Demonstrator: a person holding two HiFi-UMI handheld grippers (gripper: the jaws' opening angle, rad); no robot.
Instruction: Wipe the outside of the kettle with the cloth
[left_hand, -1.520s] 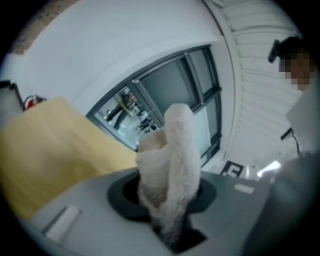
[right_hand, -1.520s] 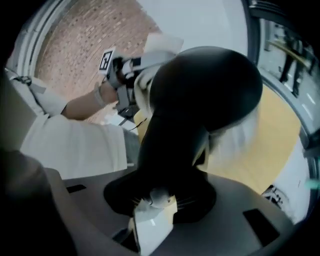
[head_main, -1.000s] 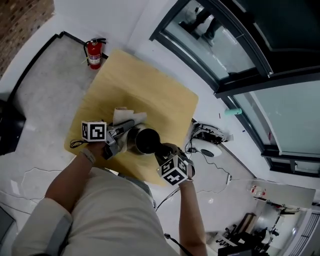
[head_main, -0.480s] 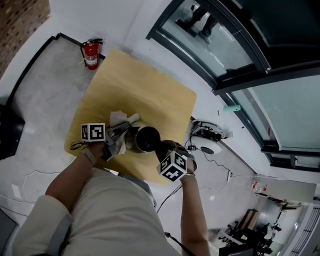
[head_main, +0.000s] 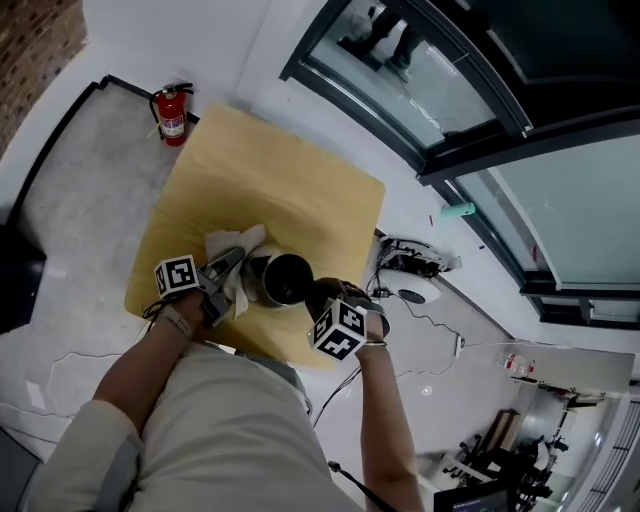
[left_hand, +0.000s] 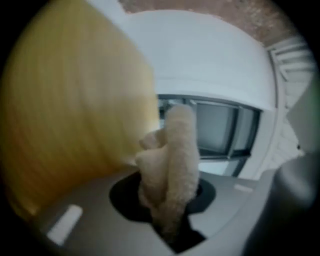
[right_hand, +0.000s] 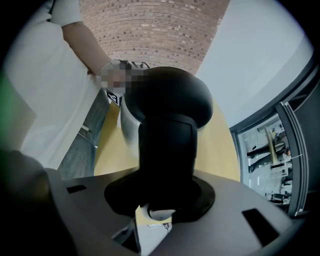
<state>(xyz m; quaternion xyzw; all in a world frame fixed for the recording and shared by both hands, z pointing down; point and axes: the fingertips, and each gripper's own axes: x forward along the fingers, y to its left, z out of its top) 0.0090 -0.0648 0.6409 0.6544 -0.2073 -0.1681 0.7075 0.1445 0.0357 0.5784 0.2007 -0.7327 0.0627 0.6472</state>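
**Both grippers engaged at the kettle, cloth against its left side**

Your left forearm (head_main: 140, 365) reaches forward from the bottom of the head view, and your left gripper (head_main: 230, 263) lies roughly level over the table (head_main: 280, 165), pointing toward the kettle's left flank. Its jaws have just been closing, and the cloth (left_hand: 172, 160) sits between them, pinched into a thick fold that stands up out of the gap. Your right forearm (head_main: 385, 420) comes in bare from the lower right. Your right gripper (head_main: 324, 300) points steeply down, its jaws pressed together around the handle (right_hand: 167, 145).

The kettle (head_main: 262, 282) stands near the table's front edge, close to you, between the two grippers. Its body is brushed steel, with a dark round top that faces the head camera. The handle is black and thick and swells into a rounded black dome in the right gripper view. The cloth is cream and fluffy like a towel. In the head view it bunches beside the steel wall, on the side away from the handle.

The handle side points toward your right hand and the bare steel side toward your left. The long axis runs roughly up and down, top toward the camera; whether it is slightly tilted I cannot tell.
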